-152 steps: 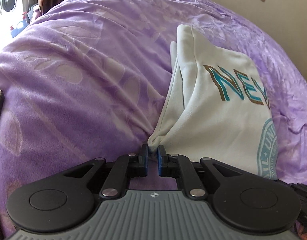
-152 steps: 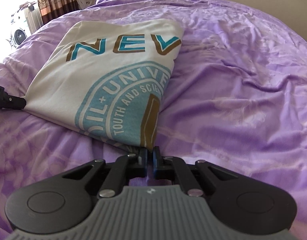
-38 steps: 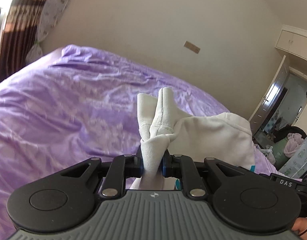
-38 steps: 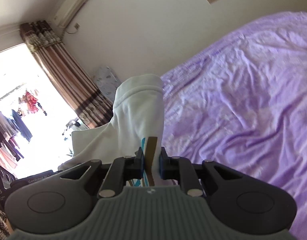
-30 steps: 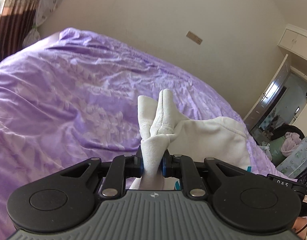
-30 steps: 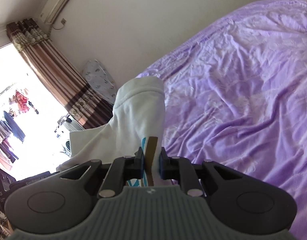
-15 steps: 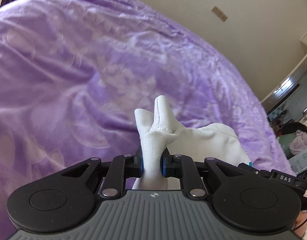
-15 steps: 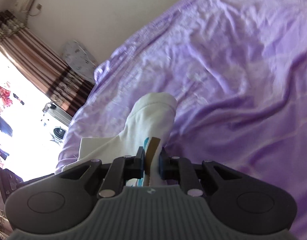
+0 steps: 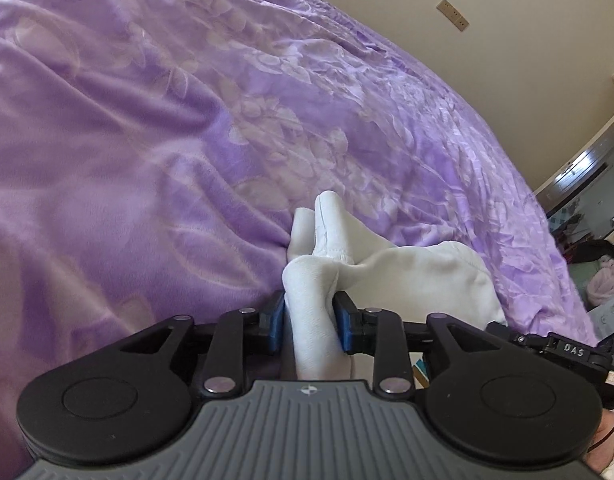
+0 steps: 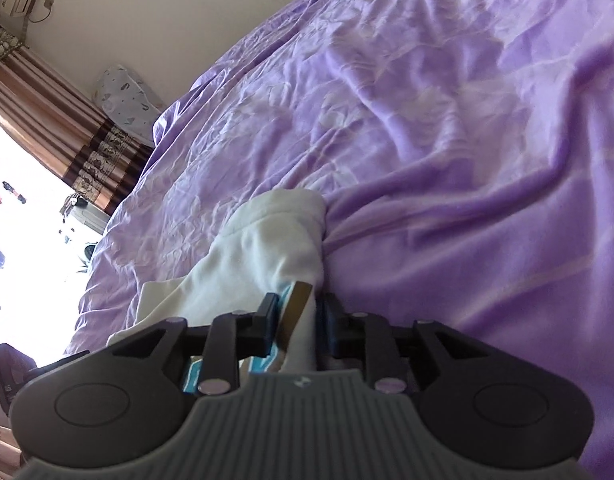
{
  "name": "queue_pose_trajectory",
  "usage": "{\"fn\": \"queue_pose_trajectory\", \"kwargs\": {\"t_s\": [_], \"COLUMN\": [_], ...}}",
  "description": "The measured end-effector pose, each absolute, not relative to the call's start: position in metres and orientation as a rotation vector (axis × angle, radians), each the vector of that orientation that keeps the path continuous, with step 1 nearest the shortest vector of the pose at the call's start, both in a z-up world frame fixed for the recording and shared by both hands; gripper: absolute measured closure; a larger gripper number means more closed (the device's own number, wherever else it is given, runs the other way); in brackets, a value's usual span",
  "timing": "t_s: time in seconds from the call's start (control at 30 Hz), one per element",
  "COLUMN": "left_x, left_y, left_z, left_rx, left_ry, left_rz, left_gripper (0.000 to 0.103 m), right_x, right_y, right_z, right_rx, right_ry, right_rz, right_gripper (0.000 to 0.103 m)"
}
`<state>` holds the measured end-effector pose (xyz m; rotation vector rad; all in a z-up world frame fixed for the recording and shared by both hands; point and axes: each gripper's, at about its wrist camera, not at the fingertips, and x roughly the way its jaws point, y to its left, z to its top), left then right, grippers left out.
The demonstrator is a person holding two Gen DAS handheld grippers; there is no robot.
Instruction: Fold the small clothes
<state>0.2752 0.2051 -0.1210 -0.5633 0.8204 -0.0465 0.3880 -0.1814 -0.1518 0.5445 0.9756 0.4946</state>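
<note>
Purple, shiny and full of wrinkles, a big soft bed cover (image 9: pixel 155 128) fills most of both views. It has a pale leaf pattern on it. In the right wrist view the same purple cover (image 10: pixel 447 128) spreads from 12 o'clock down to 4 o'clock. Behind it stands a plain cream wall (image 10: pixel 155 12). At 9 o'clock hangs a brown striped curtain (image 10: pixel 63 136) next to a very bright window (image 10: pixel 23 240). A puffy white pillow with small prints (image 10: pixel 125 96) leans on the wall at 10 o'clock. In the left wrist view a small tan wall plate (image 9: pixel 452 15) sits at 1 o'clock, and a doorway to another room (image 9: pixel 583 208) shows at 3 o'clock.

Next comes the small cream-white shirt with a teal and brown print (image 9: pixel 411 276). It lies bunched up on the cover, just past the claws, near the middle of each view. In the right wrist view the shirt (image 10: pixel 267 248) runs from the middle toward 8 o'clock.

Smaller still, the black left gripper with blue pads (image 9: pixel 310 322) sits at 6 o'clock and pinches a thick fold of the shirt between its pads. The black right gripper (image 10: pixel 295 322) also sits at 6 o'clock. It squeezes a printed edge of the shirt, where a brown stripe and a bit of teal show between its fingers.
</note>
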Motion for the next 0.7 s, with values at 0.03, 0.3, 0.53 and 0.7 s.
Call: {"fn": "queue_pose_trajectory", "kwargs": {"t_s": [0.03, 0.3, 0.53, 0.7], "left_x": [0.272, 0.238, 0.195, 0.165], "left_y": [0.202, 0.172, 0.149, 0.128], "left_z": [-0.115, -0.066, -0.023, -0.005], "left_rx": [-0.53, -0.245, -0.274, -0.267], "left_ry": [0.819, 0.808, 0.77, 0.742], "left_rz": [-0.031, 0.143, -0.021, -0.141], "left_gripper": [0.065, 0.059, 0.059, 0.059], "right_x": [0.386, 0.351, 0.287, 0.234], "right_y": [-0.181, -0.178, -0.191, -0.18], "right_z": [-0.148, -0.095, -0.053, -0.034], "right_rx": [0.519, 0.219, 0.101, 0.016], "right_ry": [0.968, 0.893, 0.861, 0.843], "right_rz": [0.48, 0.342, 0.387, 0.459], "right_gripper": [0.079, 0.074, 0.074, 0.074]}}
